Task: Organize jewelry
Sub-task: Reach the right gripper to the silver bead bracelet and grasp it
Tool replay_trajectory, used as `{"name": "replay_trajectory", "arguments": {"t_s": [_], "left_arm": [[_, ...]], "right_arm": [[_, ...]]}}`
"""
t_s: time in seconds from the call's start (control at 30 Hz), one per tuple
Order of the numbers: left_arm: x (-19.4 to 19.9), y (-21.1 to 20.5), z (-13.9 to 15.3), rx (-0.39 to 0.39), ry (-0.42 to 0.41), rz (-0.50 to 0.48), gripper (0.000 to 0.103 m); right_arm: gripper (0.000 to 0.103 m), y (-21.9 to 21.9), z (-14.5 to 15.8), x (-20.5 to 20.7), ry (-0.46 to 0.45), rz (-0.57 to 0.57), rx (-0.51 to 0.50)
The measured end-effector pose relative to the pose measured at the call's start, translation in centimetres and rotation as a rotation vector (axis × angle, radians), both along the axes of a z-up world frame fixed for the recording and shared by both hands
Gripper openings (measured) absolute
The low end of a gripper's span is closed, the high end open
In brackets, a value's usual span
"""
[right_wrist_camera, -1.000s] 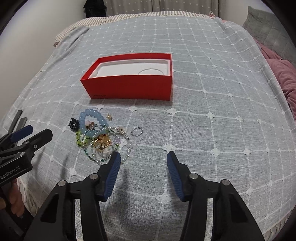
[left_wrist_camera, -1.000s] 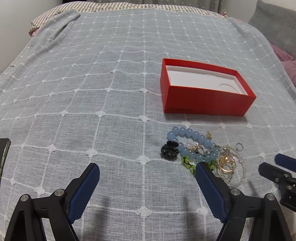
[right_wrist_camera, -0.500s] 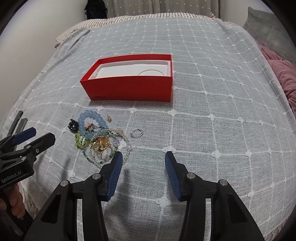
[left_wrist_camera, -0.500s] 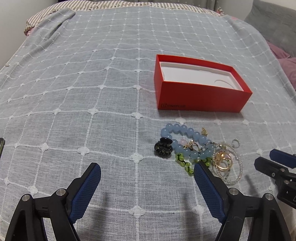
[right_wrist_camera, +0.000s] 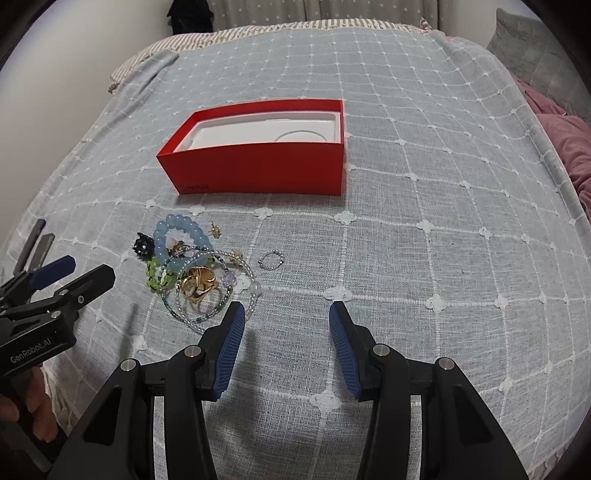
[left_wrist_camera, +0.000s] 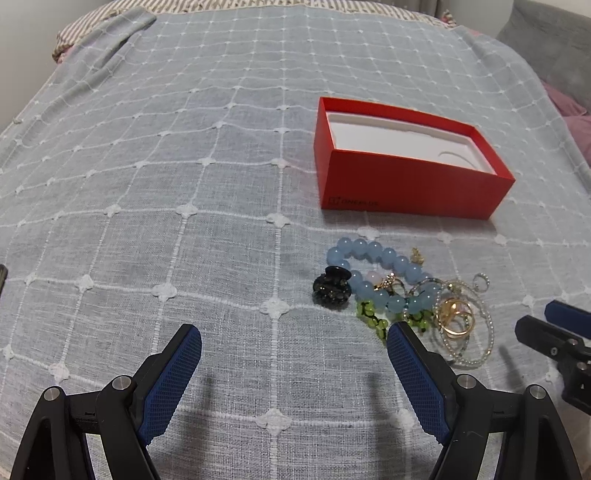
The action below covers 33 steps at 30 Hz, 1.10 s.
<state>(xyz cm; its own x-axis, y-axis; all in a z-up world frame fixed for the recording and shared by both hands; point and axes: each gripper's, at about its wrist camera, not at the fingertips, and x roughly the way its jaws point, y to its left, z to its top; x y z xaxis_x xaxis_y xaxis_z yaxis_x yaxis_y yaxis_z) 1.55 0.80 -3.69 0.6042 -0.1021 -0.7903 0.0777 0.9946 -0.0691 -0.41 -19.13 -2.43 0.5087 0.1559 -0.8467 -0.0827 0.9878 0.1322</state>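
Observation:
A red box (left_wrist_camera: 406, 188) (right_wrist_camera: 258, 166) with a white inner tray lies open on the grey checked bedspread (left_wrist_camera: 184, 166). In front of it is a jewelry pile: a blue bead bracelet (left_wrist_camera: 376, 273) (right_wrist_camera: 184, 236), a black hair claw (left_wrist_camera: 331, 288) (right_wrist_camera: 144, 245), green beads (left_wrist_camera: 369, 314), gold rings (left_wrist_camera: 456, 317) (right_wrist_camera: 197, 282) and clear bead strands. A small bead ring (right_wrist_camera: 270, 258) lies apart to the right. My left gripper (left_wrist_camera: 293, 341) is open wide, below and left of the pile. My right gripper (right_wrist_camera: 286, 314) is open, just right of the pile, holding nothing.
A pink blanket (right_wrist_camera: 565, 147) and a grey cushion (right_wrist_camera: 532, 48) lie at the bed's right side. A striped pillow edge (left_wrist_camera: 92, 26) shows at the far end. A hand (right_wrist_camera: 22, 406) holds the left gripper's handle at the bed's near left edge.
The left wrist view has shifted slightly, so the box and pile sit a little lower and further left than a second ago. Both grippers keep their openings.

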Motion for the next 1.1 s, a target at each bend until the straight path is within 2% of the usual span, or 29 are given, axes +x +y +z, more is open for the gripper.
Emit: {"name": "replay_trajectory", "arguments": {"t_s": [0.23, 0.43, 0.63, 0.77, 0.83, 0.97, 1.1], "left_arm": [[0.4, -0.2, -0.2, 0.057, 0.007, 0.003, 0.086], [0.7, 0.1, -0.1, 0.059, 0.021, 0.010, 0.086], [2.0, 2.2, 0.2, 0.009, 0.065, 0.062, 0.087], [2.5, 2.8, 0.4, -0.049, 0.079, 0.048, 0.086], [2.7, 2.6, 0.4, -0.059, 0.083, 0.034, 0.086], [2.9, 1.9, 0.5, -0.068, 0.092, 0.005, 0.078], [3.3, 1.7, 0.6, -0.072, 0.095, 0.003, 0.077]], "right_arm": [[0.051, -0.2, 0.3, 0.1, 0.024, 0.004, 0.026], [0.051, -0.2, 0.1, 0.5, 0.042, 0.036, 0.061], [0.050, -0.7, -0.4, 1.4, 0.091, 0.066, 0.115], [0.050, -0.2, -0.9, 2.1, 0.115, 0.111, 0.120], [0.044, 0.3, -1.2, 2.4, 0.124, 0.134, 0.122], [0.037, 0.7, -1.6, 3.1, 0.130, 0.148, 0.096], [0.032, 1.0, -1.9, 4.0, 0.134, 0.163, 0.087]]}}
